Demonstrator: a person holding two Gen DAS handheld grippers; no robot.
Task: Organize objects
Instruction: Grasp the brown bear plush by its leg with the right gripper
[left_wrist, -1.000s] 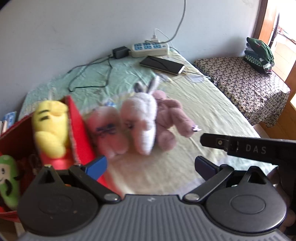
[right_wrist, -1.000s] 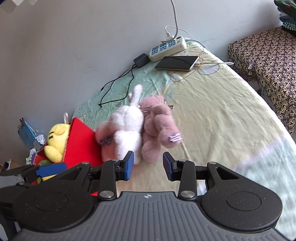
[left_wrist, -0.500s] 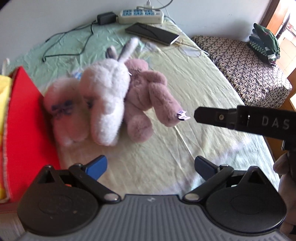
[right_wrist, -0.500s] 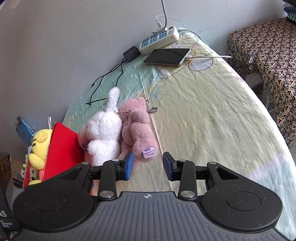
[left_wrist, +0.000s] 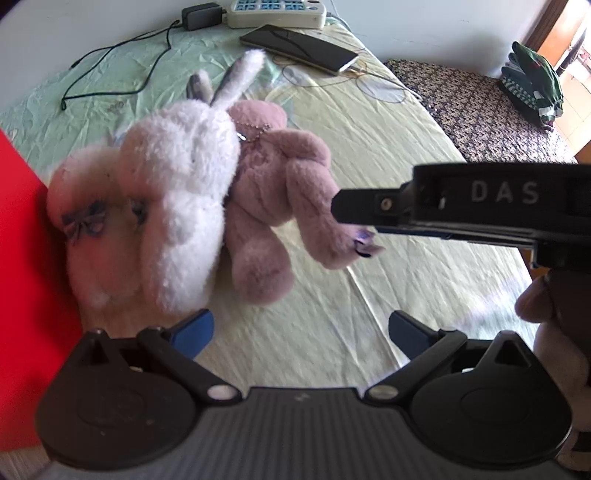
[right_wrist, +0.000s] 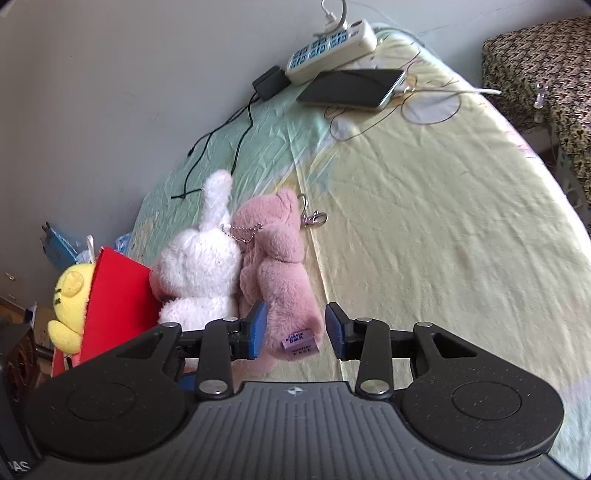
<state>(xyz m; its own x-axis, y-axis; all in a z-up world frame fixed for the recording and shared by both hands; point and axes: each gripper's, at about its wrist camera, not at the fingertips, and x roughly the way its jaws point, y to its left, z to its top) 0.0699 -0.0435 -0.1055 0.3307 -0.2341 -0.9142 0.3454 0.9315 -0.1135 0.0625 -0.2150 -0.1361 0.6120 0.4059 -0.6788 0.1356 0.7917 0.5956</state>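
Right gripper (right_wrist: 295, 328) now astride pink bear's (right_wrist: 280, 273) leg, contact unclear.

The bed (right_wrist: 424, 229) carries the items. Its sheet is pale yellow across the centre and right of the frame and light green toward the upper left, with creases throughout.

Lying directly on the sheet:
- A white plush rabbit (right_wrist: 201, 273), centre left, touching a mauve plush bear (right_wrist: 279, 269) on its right side.
- A pale pink plush (left_wrist: 86, 229), left of the rabbit in the left wrist view, pressed against a red box (right_wrist: 116, 299) at the left edge.
- A dark phone (right_wrist: 351, 88), upper centre, screen up.
- A white power strip (right_wrist: 330, 46), just above the phone.
- A black adapter (right_wrist: 269, 83) and its cable (right_wrist: 221, 136), upper left.
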